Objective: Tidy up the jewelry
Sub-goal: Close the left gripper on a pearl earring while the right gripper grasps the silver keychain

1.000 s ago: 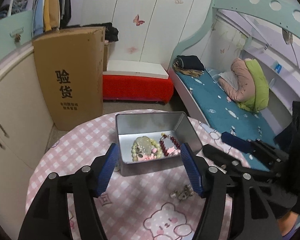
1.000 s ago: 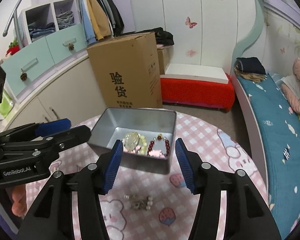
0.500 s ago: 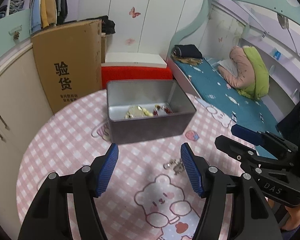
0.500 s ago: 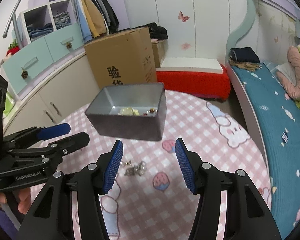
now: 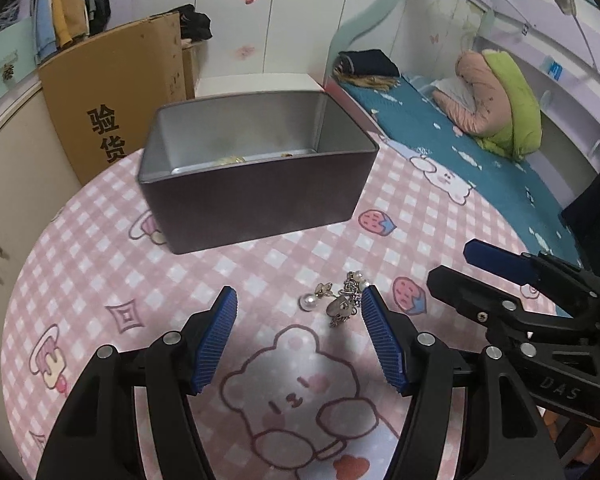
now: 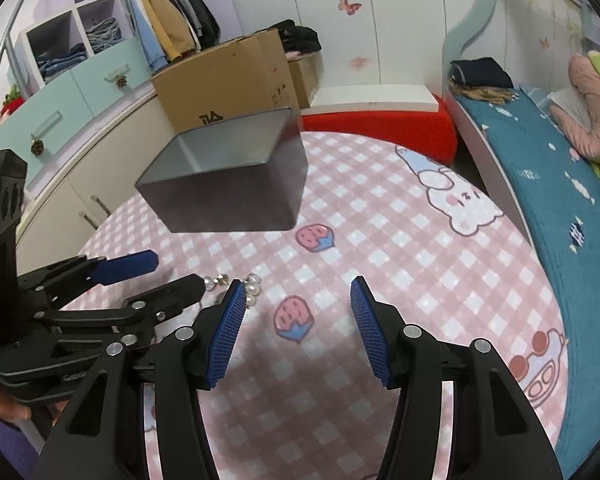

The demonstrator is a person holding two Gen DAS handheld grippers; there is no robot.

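Note:
A grey metal tin stands on the round pink checked table, holding bead jewelry of which only a sliver shows over its rim. A small heap of pearl and silver jewelry lies on the cloth in front of the tin. My left gripper hovers low over the table, open, with the heap just inside its right fingertip. My right gripper is open beside it over bare cloth; the same jewelry lies at its left fingertip. The tin is beyond it.
A tall cardboard box stands behind the table at left beside white cupboards. A red bench sits at the back. A bed with a teal sheet runs along the right edge. The right gripper's body shows close at right.
Both grippers have sunk toward the table and drawn back from the tin, so the tin's inside is mostly hidden. The loose jewelry heap has come up between the left fingers.

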